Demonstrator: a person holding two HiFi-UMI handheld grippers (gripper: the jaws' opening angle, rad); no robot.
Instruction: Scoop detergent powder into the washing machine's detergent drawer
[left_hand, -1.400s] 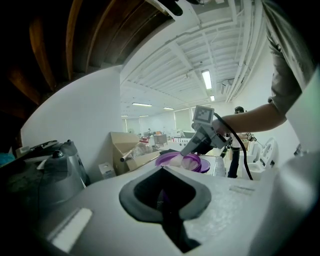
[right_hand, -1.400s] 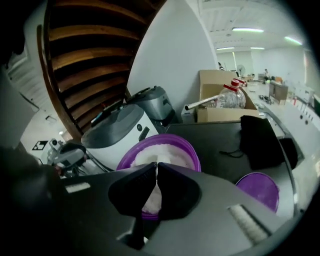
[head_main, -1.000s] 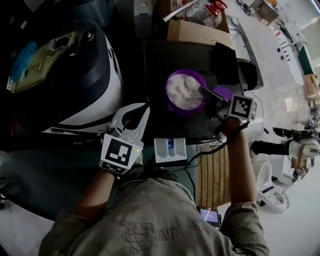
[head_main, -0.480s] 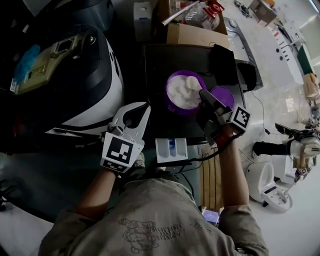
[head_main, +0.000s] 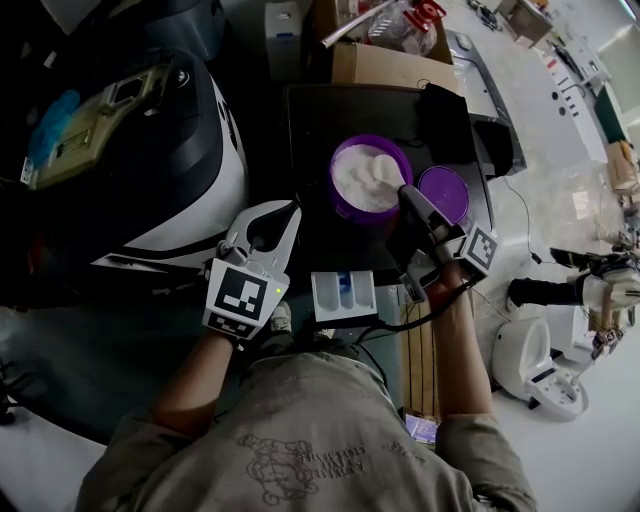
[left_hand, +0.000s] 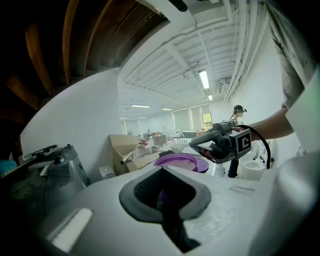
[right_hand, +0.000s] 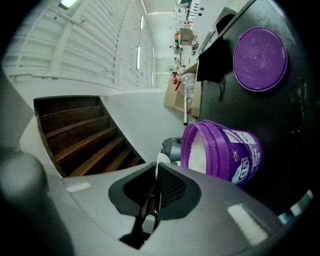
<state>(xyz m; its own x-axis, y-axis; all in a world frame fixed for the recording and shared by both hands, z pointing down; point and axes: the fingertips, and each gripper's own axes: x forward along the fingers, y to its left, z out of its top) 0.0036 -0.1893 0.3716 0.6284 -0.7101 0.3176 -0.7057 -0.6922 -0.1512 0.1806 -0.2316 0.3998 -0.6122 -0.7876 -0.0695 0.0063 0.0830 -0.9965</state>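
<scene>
Nearest the person, the white detergent drawer (head_main: 325, 300) sticks out from the near edge of the dark tabletop (head_main: 320, 130). It lies between the two hands and only the head view shows it.

Just left of it, the left tool (head_main: 290, 212) hangs at the tabletop's edge. The head view gives only its outline. Its own view shows the left tool (left_hand: 162, 195) clenched pad against pad on nothing, with a sliver of purple through the slit.

To the right, the right tool (head_main: 403, 192) reaches over the rim of the purple tub (head_main: 336, 192). Its own view, rolled sideways, shows the right tool (right_hand: 156, 175) grasping a white scoop (right_hand: 160, 160) by the handle, the handle's end poking out behind the pads.

From the left gripper view the scoop (left_hand: 176, 148) is seen side-on, just above the tub (left_hand: 177, 161). From the head view its bowl (head_main: 385, 172) sits over the white powder (head_main: 358, 178); whether it touches the powder I cannot tell.

Just right of the tub lies its purple lid (head_main: 445, 193), flat on the tabletop. The right gripper view shows the lid (right_hand: 260, 59) well apart from the tub (right_hand: 235, 150).

Farther back stands a cardboard box (head_main: 385, 68).
</scene>
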